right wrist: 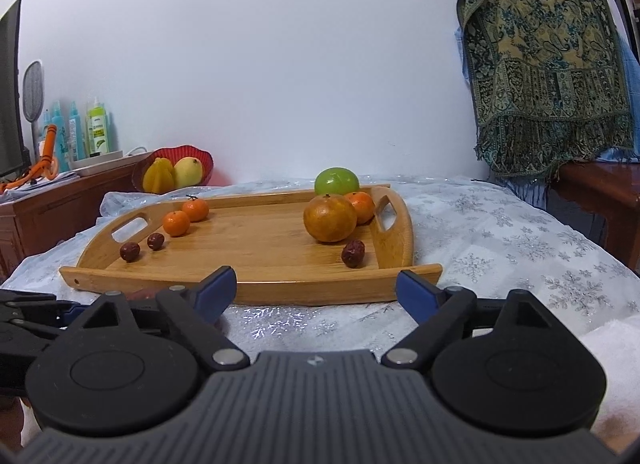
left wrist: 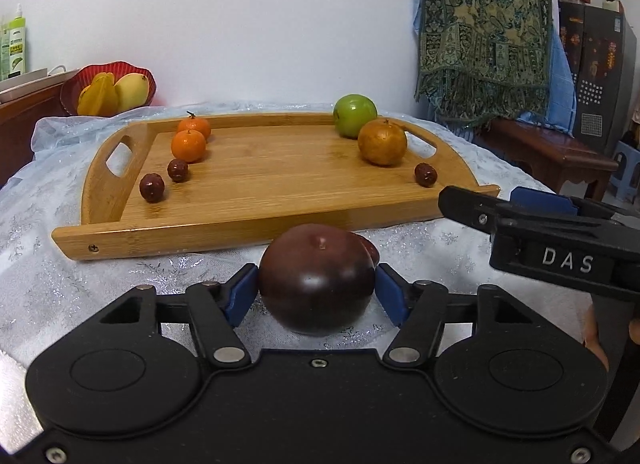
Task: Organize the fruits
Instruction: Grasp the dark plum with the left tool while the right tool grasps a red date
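A glossy, dark maroon round fruit with a short stem (left wrist: 317,284) sits on the cloth between the blue pads of the left gripper (left wrist: 316,290), both pads touching its sides, so the gripper is clamped on it. Only the left wrist view shows this fruit; a second reddish fruit peeks out just behind it, mostly hidden. The right wrist view instead shows the right gripper (right wrist: 316,290) with its blue-tipped fingers spread wide and holding nothing, above the shiny, snowflake-patterned white tablecloth (right wrist: 500,248).

Just ahead of both grippers lies the smooth bamboo tray with cut-out handles (left wrist: 208,224). On it, ahead and to the left, are two small orange mandarins (left wrist: 188,145) and two wrinkled dark red jujubes (left wrist: 152,187); ahead and to the right, a smooth green apple (left wrist: 355,115), a dull brownish-orange citrus (left wrist: 382,143) and another jujube (left wrist: 425,174). The right view alone reveals a third mandarin (right wrist: 362,206) behind the citrus.
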`<action>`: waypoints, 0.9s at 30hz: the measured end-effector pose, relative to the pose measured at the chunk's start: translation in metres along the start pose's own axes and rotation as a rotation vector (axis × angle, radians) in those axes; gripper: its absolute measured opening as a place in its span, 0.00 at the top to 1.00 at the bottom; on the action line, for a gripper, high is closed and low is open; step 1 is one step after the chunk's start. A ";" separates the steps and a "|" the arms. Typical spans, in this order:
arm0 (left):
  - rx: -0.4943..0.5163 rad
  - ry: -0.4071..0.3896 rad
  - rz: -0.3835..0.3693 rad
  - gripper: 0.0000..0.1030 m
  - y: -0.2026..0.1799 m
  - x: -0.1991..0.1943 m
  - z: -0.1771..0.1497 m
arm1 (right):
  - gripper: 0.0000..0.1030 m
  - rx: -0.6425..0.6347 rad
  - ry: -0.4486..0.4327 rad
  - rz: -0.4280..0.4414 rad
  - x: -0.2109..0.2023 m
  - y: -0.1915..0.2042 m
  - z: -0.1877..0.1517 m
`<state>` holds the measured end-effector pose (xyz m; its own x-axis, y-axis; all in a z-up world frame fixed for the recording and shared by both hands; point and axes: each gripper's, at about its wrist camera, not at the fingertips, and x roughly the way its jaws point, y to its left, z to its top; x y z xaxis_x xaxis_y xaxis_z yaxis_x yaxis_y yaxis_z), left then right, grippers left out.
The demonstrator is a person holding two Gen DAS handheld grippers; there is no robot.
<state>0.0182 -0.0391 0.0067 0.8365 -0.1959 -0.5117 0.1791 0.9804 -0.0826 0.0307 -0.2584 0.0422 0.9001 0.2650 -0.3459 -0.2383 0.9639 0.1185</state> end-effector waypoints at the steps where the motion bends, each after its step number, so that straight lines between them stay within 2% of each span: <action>1: -0.001 0.000 -0.001 0.41 0.001 0.000 0.000 | 0.10 -0.001 0.002 0.003 0.000 0.001 0.000; 6: -0.028 -0.001 0.003 0.43 0.005 -0.005 0.000 | 0.10 -0.018 0.011 0.012 0.002 0.005 -0.003; 13: -0.052 0.000 0.049 0.44 0.013 -0.015 0.003 | 0.21 -0.025 0.050 0.031 0.013 0.012 -0.007; 18: -0.067 -0.013 0.111 0.44 0.029 -0.022 0.005 | 0.28 -0.076 0.072 0.109 0.014 0.029 -0.012; 23: -0.099 -0.020 0.140 0.44 0.047 -0.025 0.004 | 0.44 -0.153 0.115 0.172 0.019 0.055 -0.018; 27: -0.105 -0.026 0.153 0.44 0.055 -0.027 0.004 | 0.50 -0.185 0.133 0.178 0.025 0.070 -0.021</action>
<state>0.0079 0.0196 0.0193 0.8630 -0.0436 -0.5034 -0.0052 0.9954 -0.0953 0.0288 -0.1840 0.0224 0.7850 0.4200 -0.4554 -0.4620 0.8866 0.0212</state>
